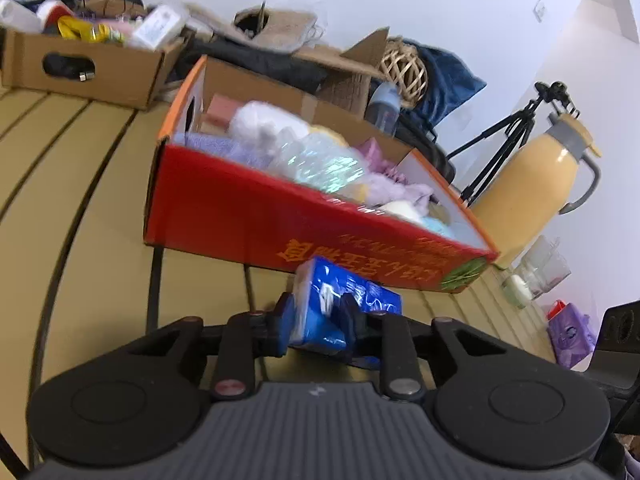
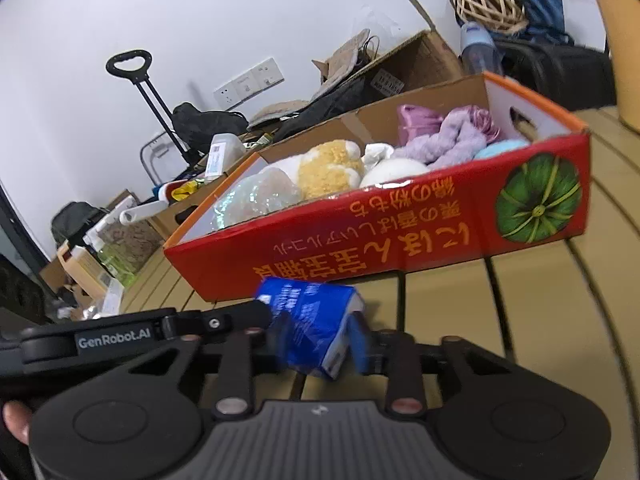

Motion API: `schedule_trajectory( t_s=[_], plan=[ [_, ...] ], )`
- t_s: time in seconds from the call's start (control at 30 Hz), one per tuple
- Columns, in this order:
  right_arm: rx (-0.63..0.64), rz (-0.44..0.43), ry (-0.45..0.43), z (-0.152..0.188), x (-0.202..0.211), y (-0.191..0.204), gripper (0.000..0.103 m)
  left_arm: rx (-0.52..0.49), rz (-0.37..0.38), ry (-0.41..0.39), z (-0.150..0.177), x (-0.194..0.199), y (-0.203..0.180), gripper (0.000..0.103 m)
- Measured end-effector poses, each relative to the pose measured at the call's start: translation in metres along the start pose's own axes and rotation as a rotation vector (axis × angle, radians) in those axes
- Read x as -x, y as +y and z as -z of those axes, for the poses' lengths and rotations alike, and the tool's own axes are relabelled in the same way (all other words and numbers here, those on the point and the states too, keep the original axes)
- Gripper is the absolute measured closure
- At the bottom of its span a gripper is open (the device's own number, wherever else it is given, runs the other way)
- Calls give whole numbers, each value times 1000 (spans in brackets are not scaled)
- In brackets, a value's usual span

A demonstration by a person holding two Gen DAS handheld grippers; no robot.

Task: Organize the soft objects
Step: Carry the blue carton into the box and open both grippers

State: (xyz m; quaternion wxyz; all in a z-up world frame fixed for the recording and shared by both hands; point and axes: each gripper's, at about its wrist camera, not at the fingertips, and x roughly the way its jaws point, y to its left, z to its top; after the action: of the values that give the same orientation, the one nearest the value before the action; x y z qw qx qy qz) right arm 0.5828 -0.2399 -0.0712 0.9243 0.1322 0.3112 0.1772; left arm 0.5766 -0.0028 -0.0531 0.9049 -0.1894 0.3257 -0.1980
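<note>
Both grippers, left gripper (image 1: 320, 320) and right gripper (image 2: 316, 340), clamp the same blue tissue pack (image 1: 340, 304) just short of the red box (image 1: 280, 216) at twelve o'clock, so the next move probably lifts it over the near wall, while only the right view shows the yellow plush (image 2: 332, 168).

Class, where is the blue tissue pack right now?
The blue tissue pack is gripped between both grippers, just above the slatted table, in front of the red box.
</note>
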Motion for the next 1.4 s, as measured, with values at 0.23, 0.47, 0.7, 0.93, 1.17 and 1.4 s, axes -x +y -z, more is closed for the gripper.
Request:
schedule_trajectory(
  t_s=[0.23,0.47,0.7,0.93,1.17,1.4],
  plan=[
    [74,-8,-103,11,78,24,86,-15,23,-103,20,65,-41,79],
    [105,-25,-172,16,136,41,86,-48,55,-171,30,111,-73,79],
    [193,-34,-250,-36,147,49,86,-108,79,-255,-20,114,-99,79],
    [204,-11,-223,-150,72,35,86,-48,83,-204,-133,35,-85,79],
    [175,59,-108,-204,-65,-18,86,43,-6,-95,-186,-96,-34,79],
    [14,76,159,-204,-166,-77,91,-50,-161,122,-178,-172,-16,80]
  ],
)
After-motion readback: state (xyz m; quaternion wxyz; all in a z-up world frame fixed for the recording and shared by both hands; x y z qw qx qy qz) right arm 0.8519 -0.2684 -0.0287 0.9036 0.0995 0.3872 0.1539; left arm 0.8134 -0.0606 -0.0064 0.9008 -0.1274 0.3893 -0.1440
